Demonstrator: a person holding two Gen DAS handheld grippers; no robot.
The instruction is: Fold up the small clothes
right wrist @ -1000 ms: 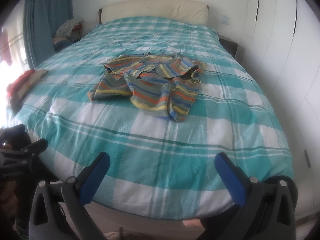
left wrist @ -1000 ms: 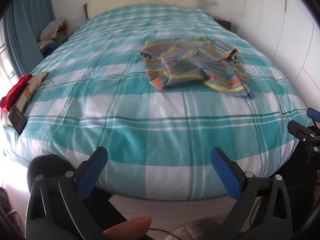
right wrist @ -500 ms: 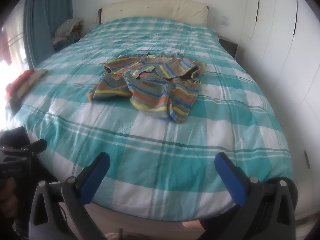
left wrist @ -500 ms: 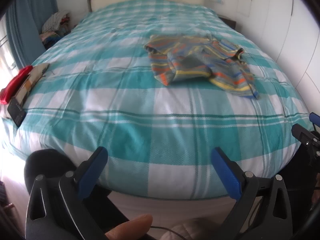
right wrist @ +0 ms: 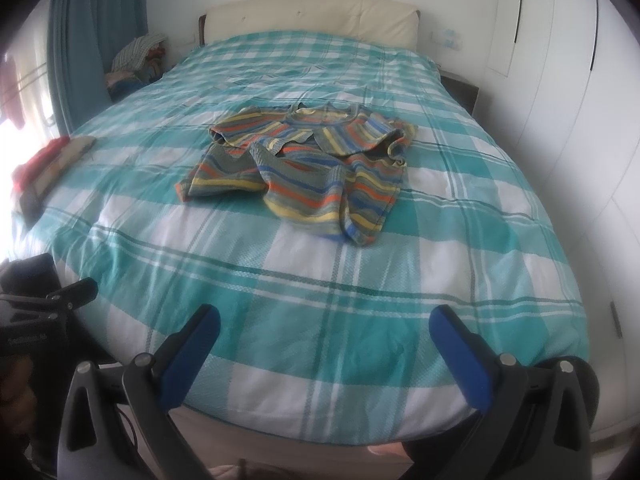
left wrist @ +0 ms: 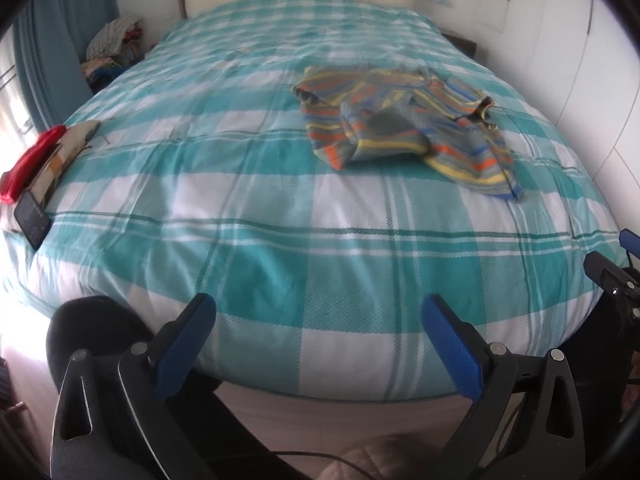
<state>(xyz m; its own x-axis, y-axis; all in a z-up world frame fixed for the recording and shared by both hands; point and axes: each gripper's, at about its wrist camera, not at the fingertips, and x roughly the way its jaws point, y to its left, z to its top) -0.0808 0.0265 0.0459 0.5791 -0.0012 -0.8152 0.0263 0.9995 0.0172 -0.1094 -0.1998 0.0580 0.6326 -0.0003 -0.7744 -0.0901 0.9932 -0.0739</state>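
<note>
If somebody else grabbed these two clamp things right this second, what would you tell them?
Left gripper: open, empty, hanging at the foot of the bed.
Right gripper: open, empty, also at the foot end, not touching anything.
The striped shirt lies crumpled in the middle of the bed, out ahead of both grippers and nearer the right one. It is bunched and partly doubled over itself, not laid flat.
Done: nothing visible yet; no neat fold.
Left: reach in, spread the shirt flat, then fold it.
A red cloth and a phone sit at the bed's left edge; leave them.
</note>
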